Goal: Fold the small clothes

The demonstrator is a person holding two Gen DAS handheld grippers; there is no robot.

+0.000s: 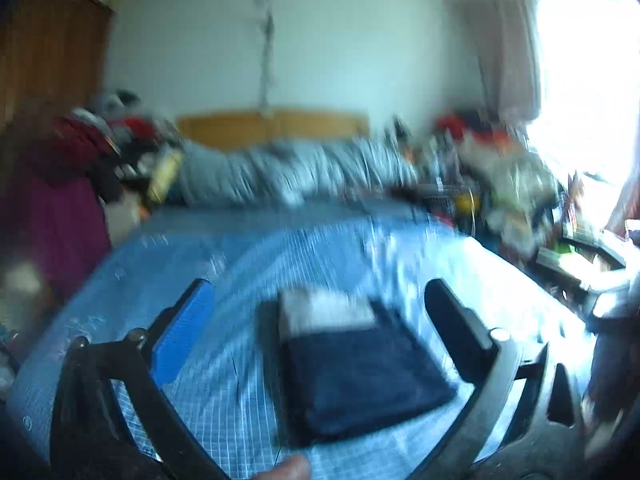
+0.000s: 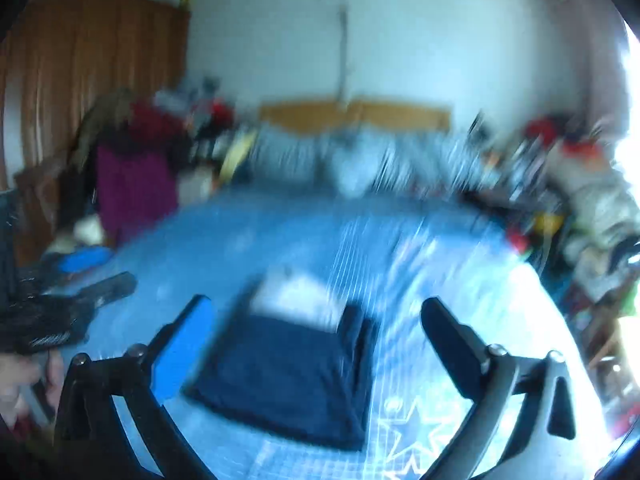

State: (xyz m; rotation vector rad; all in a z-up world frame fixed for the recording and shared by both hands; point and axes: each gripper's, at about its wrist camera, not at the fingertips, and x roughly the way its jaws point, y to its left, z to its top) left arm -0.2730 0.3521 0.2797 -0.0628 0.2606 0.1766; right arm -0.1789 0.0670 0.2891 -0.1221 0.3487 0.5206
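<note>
A folded dark navy garment (image 1: 360, 376) (image 2: 288, 380) lies flat on the blue gridded mat (image 1: 240, 248) (image 2: 260, 232). A pale white-grey piece (image 1: 328, 312) (image 2: 296, 296) shows at its far end. My left gripper (image 1: 318, 286) hangs open above it, fingers wide on either side and touching nothing. My right gripper (image 2: 316, 302) is open too, raised over the same garment with nothing between its fingers. In the right wrist view the left gripper (image 2: 96, 276) shows at the left edge, held by a hand (image 2: 24, 372). Both views are motion-blurred.
A rumpled grey quilt (image 1: 288, 168) lies along the back below a wooden headboard (image 1: 272, 124). Heaps of clothes and clutter stand at the left (image 1: 100, 132) and right (image 1: 512, 168). A brown wardrobe (image 2: 92, 60) is at the far left, a bright window (image 1: 588, 80) at the right.
</note>
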